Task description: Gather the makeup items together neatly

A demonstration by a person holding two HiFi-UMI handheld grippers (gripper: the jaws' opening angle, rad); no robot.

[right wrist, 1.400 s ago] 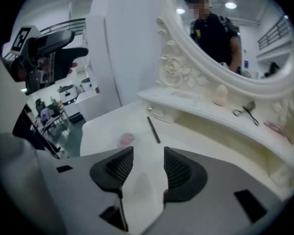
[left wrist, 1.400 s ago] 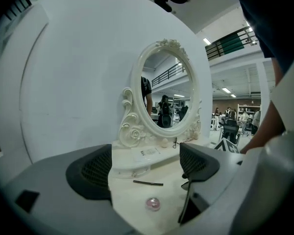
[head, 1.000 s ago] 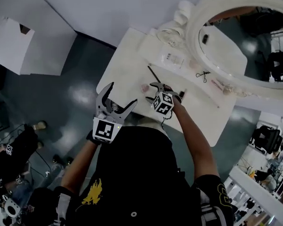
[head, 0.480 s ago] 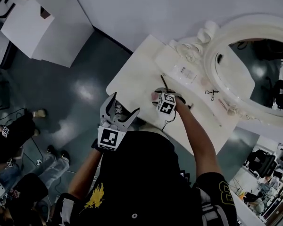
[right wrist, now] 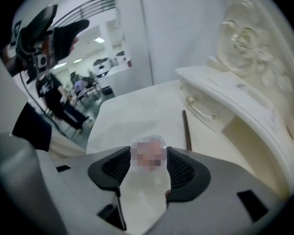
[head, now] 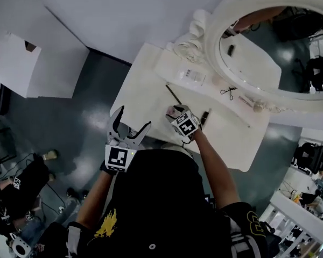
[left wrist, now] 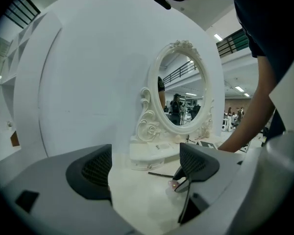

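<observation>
A small round pink makeup jar [right wrist: 148, 153] sits on the white vanity table [head: 145, 85]. My right gripper [right wrist: 149, 165] points steeply down over it; its jaws have just been closing and the pads now touch the jar's two sides. In the head view the right gripper [head: 171, 110] covers most of the jar. A thin black pencil [head: 174, 94] lies just beyond, and a dark tube [head: 204, 117] lies to the right. My left gripper [head: 130, 121] hangs open and empty off the table's near edge, facing the jar [left wrist: 175, 184].
An ornate oval mirror [head: 269, 42] on a drawer base [head: 191, 74] stands at the table's back. An eyelash curler [head: 227, 92] and a pinkish item [head: 258, 106] lie by the mirror's foot. A white box [head: 13, 58] stands on the floor at left.
My right gripper has rolled and shifted left from beside the pink jar to straddle it, its jaws narrower. The left gripper keeps its place, still open.
</observation>
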